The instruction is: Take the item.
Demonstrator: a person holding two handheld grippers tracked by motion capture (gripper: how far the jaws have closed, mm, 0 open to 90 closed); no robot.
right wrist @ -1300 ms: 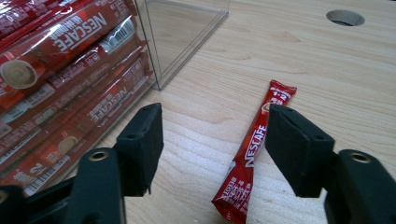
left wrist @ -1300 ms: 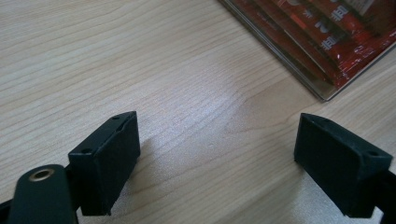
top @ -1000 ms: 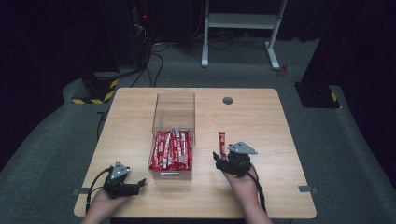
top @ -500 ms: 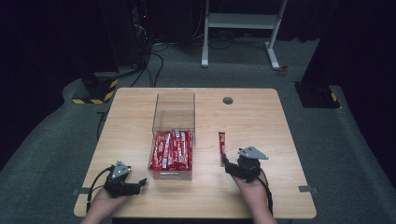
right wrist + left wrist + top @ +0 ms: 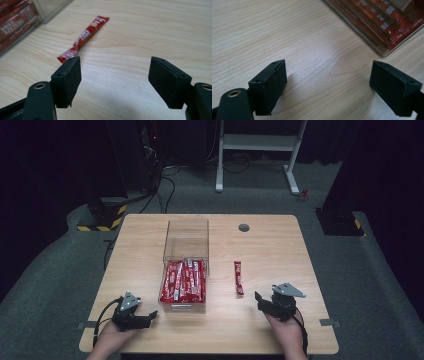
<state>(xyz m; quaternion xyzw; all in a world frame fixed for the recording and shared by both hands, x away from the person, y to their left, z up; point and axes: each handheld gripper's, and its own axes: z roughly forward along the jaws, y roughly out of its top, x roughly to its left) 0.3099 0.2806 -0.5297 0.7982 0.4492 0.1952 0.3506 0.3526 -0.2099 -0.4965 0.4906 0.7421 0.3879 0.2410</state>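
Now | red sachet [image 5: 238, 277] lies alone on worktop [image 5: 280, 250], ahead-left of right claw [image 5: 260, 299], long axis running away from person | right claw open, empty, nearer | left claw [image 5: 149, 316] open, empty, beyond clear box [image 5: 185, 270].

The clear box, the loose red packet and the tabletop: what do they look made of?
Clear box: seemingly rigid clear plastic, see-through walls with glossy edges.
Loose red packet: apparently thin printed foil or plastic film, shiny and crimped flat at the ends.
Tabletop: light wood or wood-look laminate, matte, grain lines visible.
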